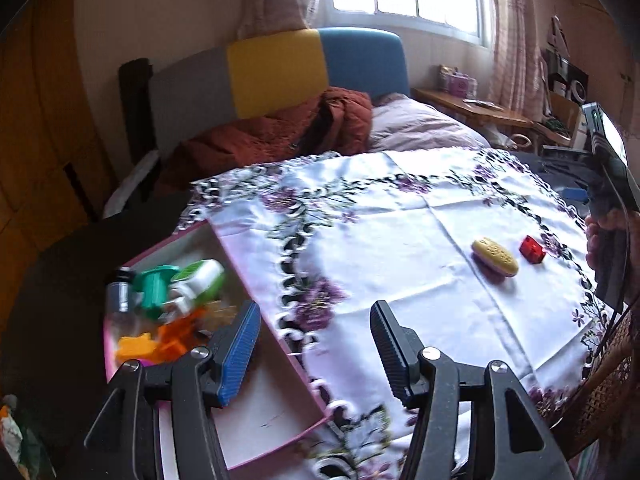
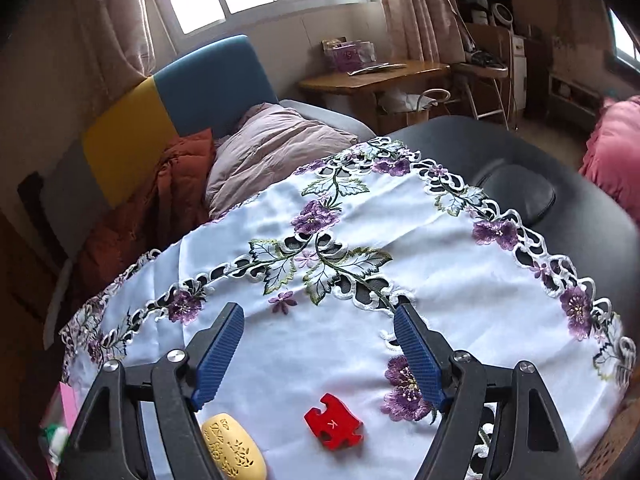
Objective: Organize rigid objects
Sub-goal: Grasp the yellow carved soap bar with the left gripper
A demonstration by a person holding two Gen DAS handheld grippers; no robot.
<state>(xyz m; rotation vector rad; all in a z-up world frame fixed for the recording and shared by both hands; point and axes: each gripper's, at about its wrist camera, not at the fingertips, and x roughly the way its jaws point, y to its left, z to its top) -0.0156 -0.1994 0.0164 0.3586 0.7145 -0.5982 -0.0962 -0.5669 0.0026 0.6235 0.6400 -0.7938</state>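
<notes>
A red puzzle piece (image 2: 333,426) marked K lies on the white flowered tablecloth (image 2: 480,300), low between the fingers of my right gripper (image 2: 320,354), which stands open over it with nothing held. Left of the piece rests a yellow oval embossed object (image 2: 234,446), partly behind my left finger. In the left wrist view both lie far right: the yellow oval (image 1: 495,257) and the red piece (image 1: 532,249). My left gripper (image 1: 314,346) is open and empty, straddling the right wall of a pink box (image 1: 264,408).
The box holds several items: a small bottle (image 1: 120,292), green-and-white parts (image 1: 192,280) and orange pieces (image 1: 160,344). A hand (image 1: 596,240) grips the other tool at the right edge. A bed with a rust quilt (image 1: 280,132) lies behind; a black padded surface (image 2: 520,196) shows beyond the cloth.
</notes>
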